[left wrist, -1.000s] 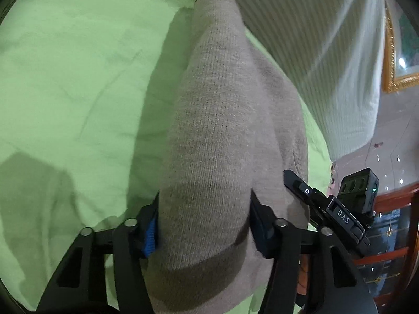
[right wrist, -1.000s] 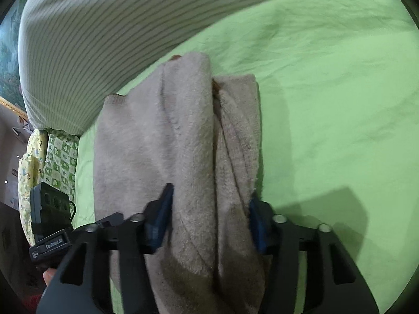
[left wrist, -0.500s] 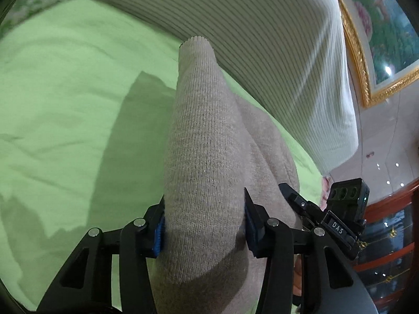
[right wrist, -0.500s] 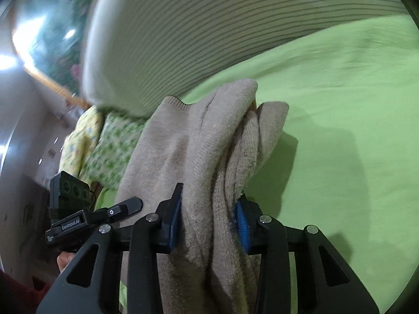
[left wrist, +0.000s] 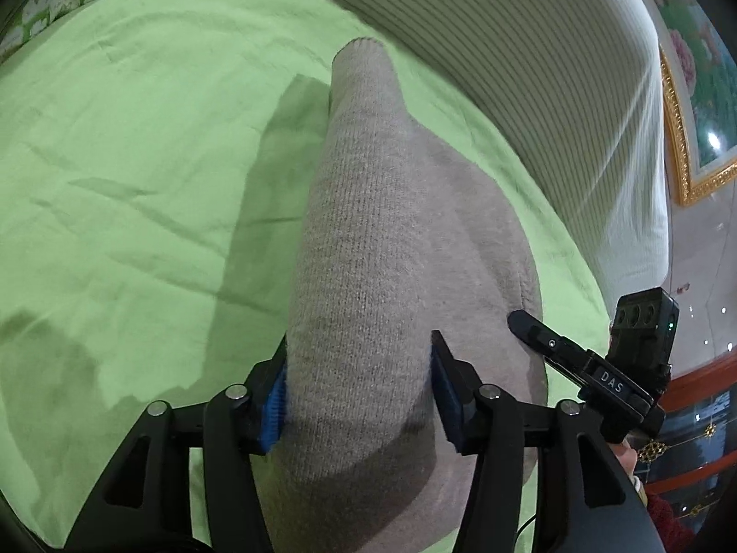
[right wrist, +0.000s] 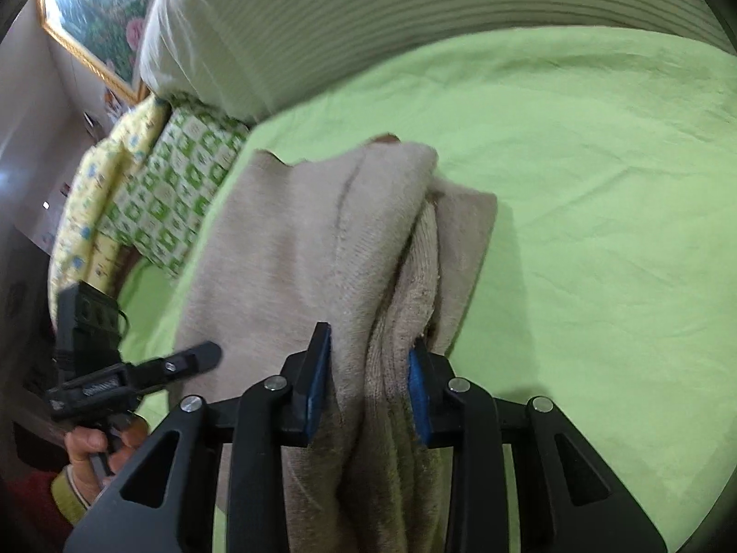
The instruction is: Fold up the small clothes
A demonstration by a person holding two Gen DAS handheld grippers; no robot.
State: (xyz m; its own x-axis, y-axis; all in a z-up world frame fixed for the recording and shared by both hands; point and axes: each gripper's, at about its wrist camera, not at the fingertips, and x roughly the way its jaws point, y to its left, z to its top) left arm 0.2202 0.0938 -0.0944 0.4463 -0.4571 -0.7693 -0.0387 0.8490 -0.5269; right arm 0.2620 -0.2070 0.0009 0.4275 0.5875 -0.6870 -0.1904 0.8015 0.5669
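**Both grippers hold the beige sweater up over the green sheet**

The left gripper [left wrist: 359, 391] is closed on a thick, rounded roll of the beige knit sweater [left wrist: 382, 249]. The blue pads squeeze it from both sides. The right gripper [right wrist: 368, 396] is closed too, on a bunch of folded layers of the same sweater [right wrist: 322, 249].

Where it is: the sweater hangs between the 2 grippers, w/ its far end near or on the green sheet [left wrist: 138, 138]. Can't tell if that end touches the sheet.

The key thing: in both views the sweater runs straight out from the fingers, long way pointing ahead, toward the striped white pillow [left wrist: 529, 69]. So each gripper holds one near corner or edge, and the rest is in front, not under.

My guess for next: bring both grippers forward and down together to lay the held edge over the far part. Neither hand looks nearer; they seem side by side.

A checked green pillow [right wrist: 184, 184] sits by the left side.
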